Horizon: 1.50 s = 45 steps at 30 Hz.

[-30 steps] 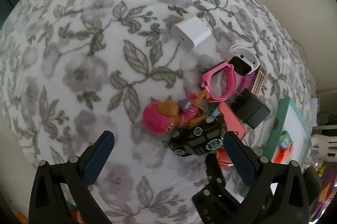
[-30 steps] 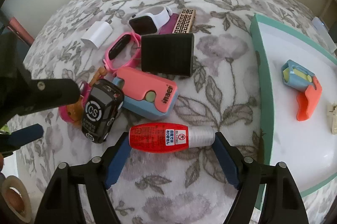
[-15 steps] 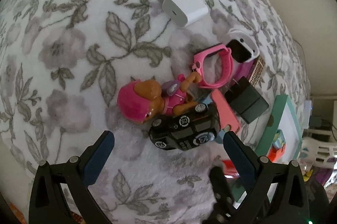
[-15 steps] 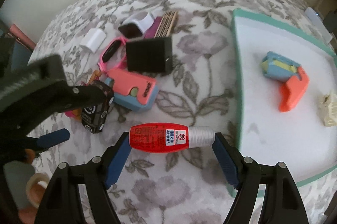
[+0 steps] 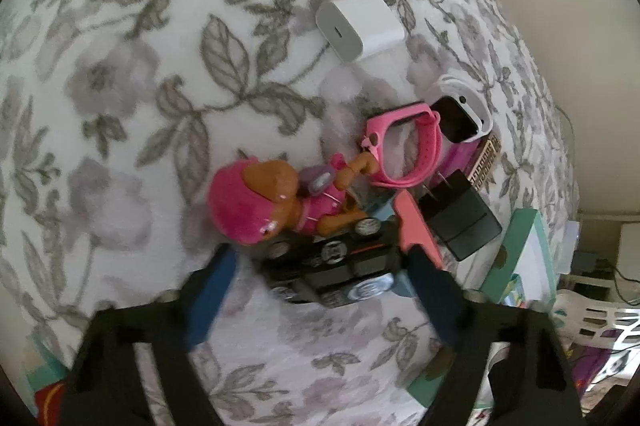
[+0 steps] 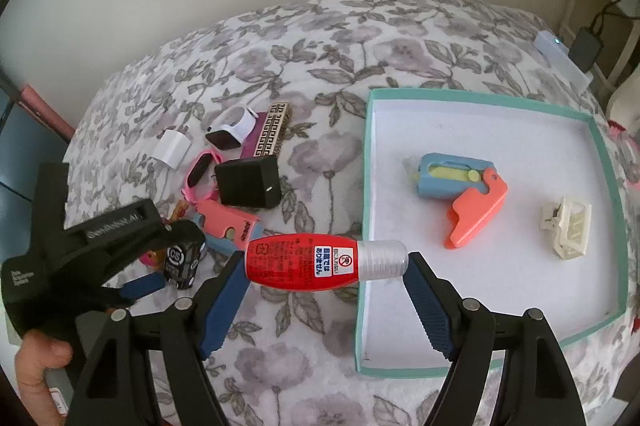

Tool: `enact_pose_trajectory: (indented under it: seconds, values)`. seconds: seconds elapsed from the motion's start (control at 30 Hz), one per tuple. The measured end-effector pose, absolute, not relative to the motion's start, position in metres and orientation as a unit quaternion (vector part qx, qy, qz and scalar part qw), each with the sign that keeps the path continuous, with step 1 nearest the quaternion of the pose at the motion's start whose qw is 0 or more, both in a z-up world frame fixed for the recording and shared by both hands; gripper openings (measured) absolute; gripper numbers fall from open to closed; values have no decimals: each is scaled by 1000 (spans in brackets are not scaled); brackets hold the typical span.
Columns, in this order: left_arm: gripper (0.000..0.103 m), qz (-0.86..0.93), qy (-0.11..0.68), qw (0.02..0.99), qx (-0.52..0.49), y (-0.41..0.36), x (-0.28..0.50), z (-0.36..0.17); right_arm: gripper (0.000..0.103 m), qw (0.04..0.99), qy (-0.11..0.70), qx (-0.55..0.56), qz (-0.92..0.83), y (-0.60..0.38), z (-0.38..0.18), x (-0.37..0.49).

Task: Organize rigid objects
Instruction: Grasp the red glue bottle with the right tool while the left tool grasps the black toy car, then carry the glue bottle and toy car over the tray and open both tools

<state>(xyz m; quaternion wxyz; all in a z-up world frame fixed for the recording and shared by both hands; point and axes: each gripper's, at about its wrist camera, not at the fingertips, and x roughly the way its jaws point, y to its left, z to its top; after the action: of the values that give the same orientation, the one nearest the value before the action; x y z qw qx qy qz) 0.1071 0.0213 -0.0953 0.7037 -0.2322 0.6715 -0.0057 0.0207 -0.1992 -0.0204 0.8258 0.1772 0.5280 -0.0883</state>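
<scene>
Both tongs point steeply down at the floral blanket (image 6: 304, 38), each busy with a different object. In the lower middle of the right wrist view, the right gripper (image 6: 326, 268) is clamped end to end on a red bottle (image 6: 316, 262), one blue ribbed pad on its base and the other on its clear ribbed cap, so the smooth, tapering plastic body lies crosswise and cannot roll out. It hangs just at the left rim of the teal box (image 6: 365, 186), likely bound for the white floor inside, where a blue and coral folding tool (image 6: 460, 194) and a cream hair clip (image 6: 566, 226) already lie. In the left wrist view, the left gripper (image 5: 320, 270) is closing around the black toy car (image 5: 332, 266) at lower centre; the car sits between the pads, which do not yet seem to press on it. The car is hard, glossy and boxy with silver wheels, wedged against a pink-helmeted toy figure (image 5: 260, 202) and a coral case (image 5: 416, 226), so it needs a narrow grip. Above and right lie a pink rubbery watch band (image 5: 404, 146), a white smartwatch (image 5: 464, 114), a matte black charger (image 5: 460, 222) and a smooth white charger cube (image 5: 360, 26), still waiting in the pile.
</scene>
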Motion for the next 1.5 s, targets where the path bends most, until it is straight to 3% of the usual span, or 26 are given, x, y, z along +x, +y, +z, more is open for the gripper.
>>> enact_pose_trajectory:
  seconds: [0.5, 0.87, 1.17, 1.5]
  values:
    - [75, 5, 681, 699, -216, 15, 100, -88, 80, 817, 529, 207, -100, -219, -24, 18]
    - [75, -35, 635, 747, -195, -15, 95, -32, 80, 819, 507, 223, -149, -262, -10, 1]
    - [75, -119, 610, 775, -119, -84, 77, 2, 80, 792, 520, 247, -202, -314, -22, -22]
    - [75, -202, 606, 770, -6, -172, 34, -2, 80, 773, 505, 251, -291, -368, -15, -56]
